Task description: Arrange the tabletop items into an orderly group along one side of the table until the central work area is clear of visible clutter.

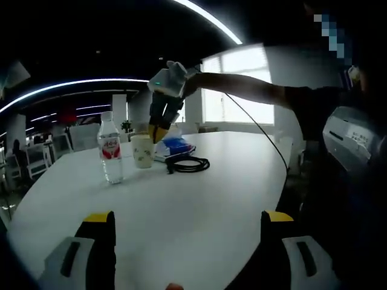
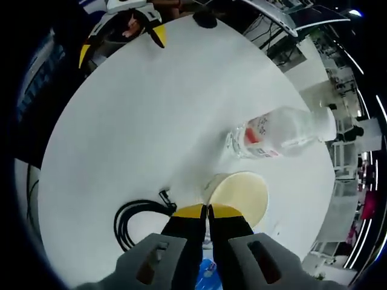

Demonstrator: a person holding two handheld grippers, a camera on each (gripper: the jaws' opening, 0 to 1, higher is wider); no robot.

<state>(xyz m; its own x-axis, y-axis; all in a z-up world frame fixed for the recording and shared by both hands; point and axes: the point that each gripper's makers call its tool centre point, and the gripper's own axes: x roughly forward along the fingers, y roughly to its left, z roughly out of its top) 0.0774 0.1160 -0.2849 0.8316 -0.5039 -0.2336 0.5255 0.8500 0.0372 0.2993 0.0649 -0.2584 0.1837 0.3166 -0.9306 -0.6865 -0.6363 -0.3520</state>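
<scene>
Left gripper view: left hand-held gripper [image 1: 187, 226] has its yellow-tipped jaws at 7 and 5 o'clock, spread wide, nothing between them, over the bare white table [image 1: 181, 205]. Going left to right at the far side: clear water bottle [image 1: 110, 148] with red label stands upright at about 10 o'clock, pale paper cup [image 1: 143, 151] just beside it on its right, then a blue-and-white packet [image 1: 178, 147] behind a coiled black cable [image 1: 188, 164] near 12 o'clock. The right hand-held gripper [image 1: 158, 134] comes down from above onto the spot between cup and packet, held by a person's outstretched arm [image 1: 242, 84] reaching in from 2 o'clock; a thin cord hangs off it toward the table edge. Right gripper view: looks down on the table [image 2: 151, 109]; black cable [image 2: 136, 220] at 8 o'clock, right hand-held gripper [image 2: 207, 211] at 6 o'clock with jaws nearly closed, just a thin slit between the yellow tips, tips right at the near rim of the paper cup [image 2: 239, 196]; cannot tell if they pinch anything. A bit of blue packet [image 2: 208, 269] shows low between the jaws. Water bottle [image 2: 281, 134] sits at 2 o'clock, just beside the cup. The left hand-held gripper [image 2: 121, 39] sits at 11 o'clock at the far table edge, jaws spread, empty.
</scene>
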